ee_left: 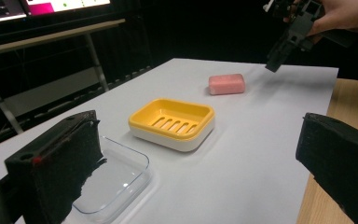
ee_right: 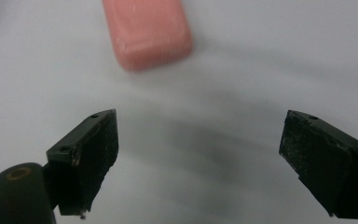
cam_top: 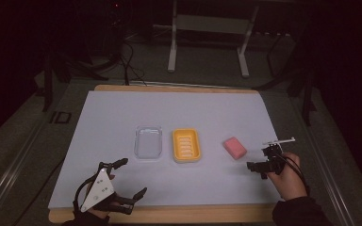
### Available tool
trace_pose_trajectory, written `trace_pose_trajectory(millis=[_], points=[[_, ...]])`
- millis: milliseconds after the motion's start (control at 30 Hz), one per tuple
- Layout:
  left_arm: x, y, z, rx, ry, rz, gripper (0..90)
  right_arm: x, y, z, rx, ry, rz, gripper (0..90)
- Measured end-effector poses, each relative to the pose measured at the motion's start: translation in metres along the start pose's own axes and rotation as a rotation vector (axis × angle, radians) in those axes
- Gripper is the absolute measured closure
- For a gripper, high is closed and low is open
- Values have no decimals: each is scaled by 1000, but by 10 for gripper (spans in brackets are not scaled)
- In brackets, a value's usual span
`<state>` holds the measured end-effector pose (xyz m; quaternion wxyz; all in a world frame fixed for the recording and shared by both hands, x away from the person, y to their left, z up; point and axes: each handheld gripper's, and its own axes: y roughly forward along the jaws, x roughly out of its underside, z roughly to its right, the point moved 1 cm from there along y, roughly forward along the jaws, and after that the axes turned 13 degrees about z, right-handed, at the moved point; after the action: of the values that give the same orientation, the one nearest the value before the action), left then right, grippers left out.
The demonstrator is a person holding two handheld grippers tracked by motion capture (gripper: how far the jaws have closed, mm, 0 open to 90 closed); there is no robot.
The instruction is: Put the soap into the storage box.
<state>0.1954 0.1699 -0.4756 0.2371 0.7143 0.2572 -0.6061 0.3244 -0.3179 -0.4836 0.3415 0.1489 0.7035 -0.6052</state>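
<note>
Right, using the yellow soap dish (cam_top: pixel 186 145) as the landmark: it sits about mid-sheet on the white sheet (cam_top: pixel 122 108) that covers the bench (cam_top: pixel 169 88), slotted insert visible, nothing in it.

Just beside the dish on its left, not touching: a clear plastic lid or tray (cam_top: pixel 149 141), lying flat, nothing in it.

To the right of the dish, apart from it: a pink soap bar (cam_top: pixel 234 147), lying flat on the sheet, turned at an angle to the dish.

Right hand-held gripper (cam_top: pixel 259 160): further right of the dish than the soap, a little nearer the person, held in the person's right hand (cam_top: pixel 290 176). Jaws wide apart, holding nothing. In the right gripper view the soap lies ahead of the jaws, off to their left side, clear of both pads. From the left gripper view this gripper looks raised off the sheet.

Left hand-held gripper (cam_top: pixel 132 176): nearer the person than the dish and to its left, close to the sheet's near edge, grey three-cornered plate (cam_top: pixel 99 188) on top. Jaws wide apart, holding nothing. In its own view the dish sits between the two jaws, with the clear tray partly hidden behind the left one.

Bare wood of the bench shows past the sheet's near edge.
</note>
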Motion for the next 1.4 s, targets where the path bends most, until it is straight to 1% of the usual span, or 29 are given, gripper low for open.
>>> trace_pose_trajectory(millis=[233, 367, 467, 500, 567, 733, 767, 800, 933, 1000, 1100, 1133, 1167, 1233, 1300, 1367, 1400], points=[[0, 0, 1, 3, 4, -4, 6, 5, 1, 6, -82, -17, -172, 118], [0, 0, 1, 2, 6, -4, 6, 7, 2, 9, -132, -39, -246, 119], [0, 1, 1, 4, 8, -7, 6, 7, 4, 10, -163, -85, -277, 119], [0, 1, 1, 4, 9, -8, 7, 7, 4, 10, -173, -92, -291, 119], [0, 0, 1, 4, 8, -7, 7, 5, 6, 10, -201, -136, -310, 119], [0, 1, 1, 4, 9, -8, 6, 1, 8, 14, -253, -198, -369, 132], [0, 1, 1, 4, 9, -8, 6, 1, 8, 14, -253, -198, -369, 132], [0, 1, 1, 4, 9, -9, 6, -2, 9, 16, -262, -210, -398, 133], [1, 1, 1, 4, 8, -10, 6, -11, 11, 20, -249, -225, -444, 135], [1, 1, 1, 4, 8, -10, 6, -15, 12, 22, -253, -225, -465, 135], [1, 1, 1, 4, 7, -10, 7, -20, 13, 24, -246, -231, -468, 135], [1, 1, 1, 4, 7, -10, 6, -25, 14, 26, -239, -234, -479, 135], [1, 1, 1, 4, 7, -10, 7, -25, 14, 26, -239, -234, -479, 135], [1, 1, 1, 3, 6, -10, 6, -32, 17, 29, -220, -246, -483, 134], [1, 1, 1, 3, 7, -10, 6, -35, 19, 30, -217, -257, -485, 134], [1, 1, 1, 4, 6, -10, 6, -37, 21, 30, -210, -256, -488, 135], [1, 1, 1, 4, 7, -10, 6, -39, 23, 29, -209, -271, -495, 138]])
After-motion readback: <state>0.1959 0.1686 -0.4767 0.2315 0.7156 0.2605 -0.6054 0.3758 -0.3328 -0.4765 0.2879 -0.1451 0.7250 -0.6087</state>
